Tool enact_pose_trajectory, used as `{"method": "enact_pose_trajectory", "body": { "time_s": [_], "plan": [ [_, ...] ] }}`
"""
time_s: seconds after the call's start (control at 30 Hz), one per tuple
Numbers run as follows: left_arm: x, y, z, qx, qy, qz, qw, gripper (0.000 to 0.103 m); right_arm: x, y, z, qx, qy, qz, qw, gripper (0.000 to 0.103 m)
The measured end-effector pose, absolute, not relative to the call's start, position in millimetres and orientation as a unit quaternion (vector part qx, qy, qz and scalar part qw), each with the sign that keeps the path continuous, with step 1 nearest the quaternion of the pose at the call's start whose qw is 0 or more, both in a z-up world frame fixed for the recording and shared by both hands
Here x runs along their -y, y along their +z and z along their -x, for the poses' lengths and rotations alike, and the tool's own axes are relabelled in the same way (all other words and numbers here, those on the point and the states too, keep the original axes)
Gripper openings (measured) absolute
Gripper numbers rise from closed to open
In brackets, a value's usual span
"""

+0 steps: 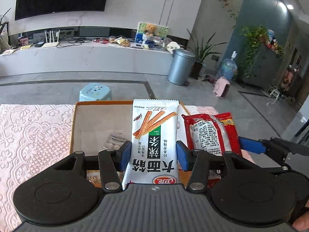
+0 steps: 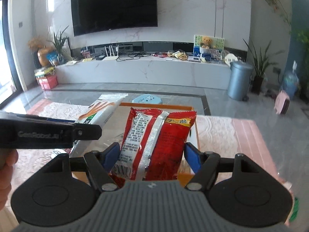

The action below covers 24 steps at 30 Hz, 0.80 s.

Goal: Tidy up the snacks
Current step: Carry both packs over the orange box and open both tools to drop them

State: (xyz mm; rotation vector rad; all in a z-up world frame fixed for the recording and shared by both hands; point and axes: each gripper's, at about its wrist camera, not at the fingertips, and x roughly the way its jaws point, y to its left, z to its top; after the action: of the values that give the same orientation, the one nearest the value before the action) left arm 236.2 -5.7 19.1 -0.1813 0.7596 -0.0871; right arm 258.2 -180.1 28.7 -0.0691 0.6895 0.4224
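Observation:
In the left wrist view my left gripper [image 1: 154, 154] is shut on a white packet of spicy strips [image 1: 154, 131], which stands upright above an open cardboard box [image 1: 92, 119] with an orange rim. To its right is a red snack packet [image 1: 210, 133], lifted beside the white one. The right wrist view shows my right gripper [image 2: 152, 154] shut on that red packet [image 2: 154, 141], back seam towards the camera, over the same box [image 2: 196, 129]. The white packet [image 2: 100, 110] and a black finger [image 2: 85, 132] of the left gripper show at the left.
The box sits on a table with a pink lace cloth [image 1: 32, 135]. A small clear packet [image 1: 114, 141] lies inside the box. Beyond the table stand a light blue stool [image 1: 95, 92] and a grey bin [image 1: 180, 66]. A hand [image 2: 5, 174] shows at the left edge.

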Motion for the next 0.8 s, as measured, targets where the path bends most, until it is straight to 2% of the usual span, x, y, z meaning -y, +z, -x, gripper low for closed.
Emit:
{"method": "enact_pose_trajectory", "body": {
  "time_s": [0.37,0.8],
  "plan": [
    [-18,-14,-281,-0.395,-0.004,0.082,0.915,0.056,141,-5,-329,-0.357,0.195,0.081,0.910,0.068],
    [-22,-57,-307,-0.451,0.015,0.050,0.891,0.056,112,-63,-371,-0.400,0.177,0.162,0.885,0.068]
  ]
}}
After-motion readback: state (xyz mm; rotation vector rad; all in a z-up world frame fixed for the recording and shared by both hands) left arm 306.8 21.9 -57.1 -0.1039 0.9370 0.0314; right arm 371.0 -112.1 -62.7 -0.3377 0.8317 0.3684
